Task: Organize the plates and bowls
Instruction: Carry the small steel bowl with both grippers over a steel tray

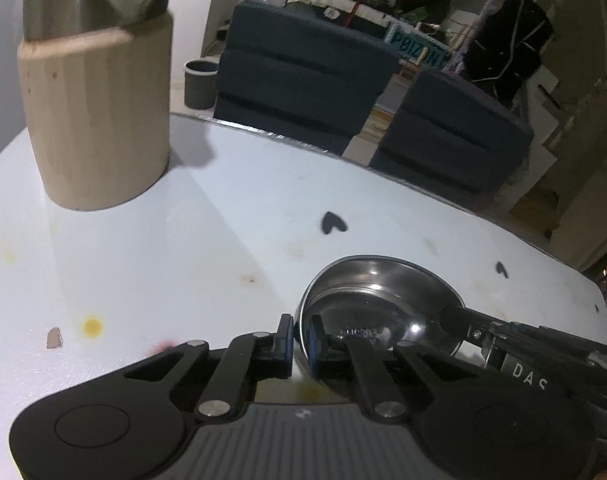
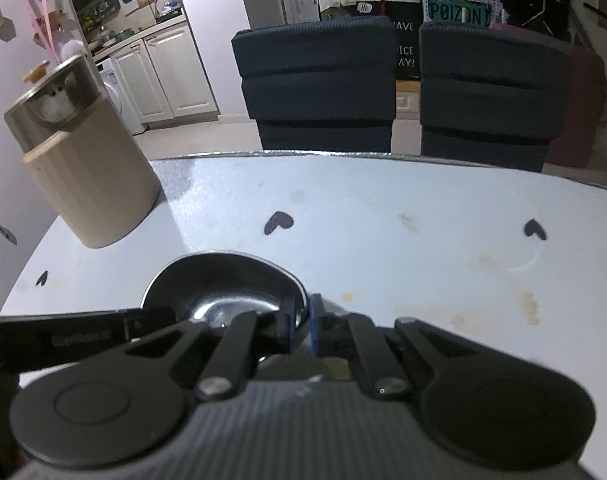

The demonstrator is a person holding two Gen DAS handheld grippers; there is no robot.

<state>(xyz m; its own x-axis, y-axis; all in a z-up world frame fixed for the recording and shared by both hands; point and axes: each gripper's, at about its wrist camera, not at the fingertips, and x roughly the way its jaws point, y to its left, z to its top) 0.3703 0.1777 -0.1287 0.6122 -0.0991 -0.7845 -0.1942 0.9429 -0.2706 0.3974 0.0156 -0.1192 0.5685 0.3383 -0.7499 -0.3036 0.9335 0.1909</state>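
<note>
A shiny steel bowl [image 1: 379, 296] [image 2: 223, 280] sits on the white table [image 1: 183, 260] [image 2: 383, 240], near its front. My left gripper [image 1: 301, 344] is shut on the bowl's near-left rim, one blue pad inside and one outside. My right gripper [image 2: 301, 328] is shut on the opposite rim in the same way. Each gripper shows in the other's view: the right gripper [image 1: 457, 314] at the bowl's right side, the left gripper [image 2: 151, 320] at its left. A beige wooden holder [image 1: 99, 120] [image 2: 87, 184] at the back left carries a steel dish [image 1: 75, 0] [image 2: 51, 112].
Two dark padded chairs [image 2: 319, 80] [image 2: 487, 92] stand behind the table's far edge. A grey bin [image 1: 199, 84] is on the floor beyond. Small black heart marks [image 2: 278, 222] and yellowish stains dot the tabletop. Kitchen cabinets fill the far left.
</note>
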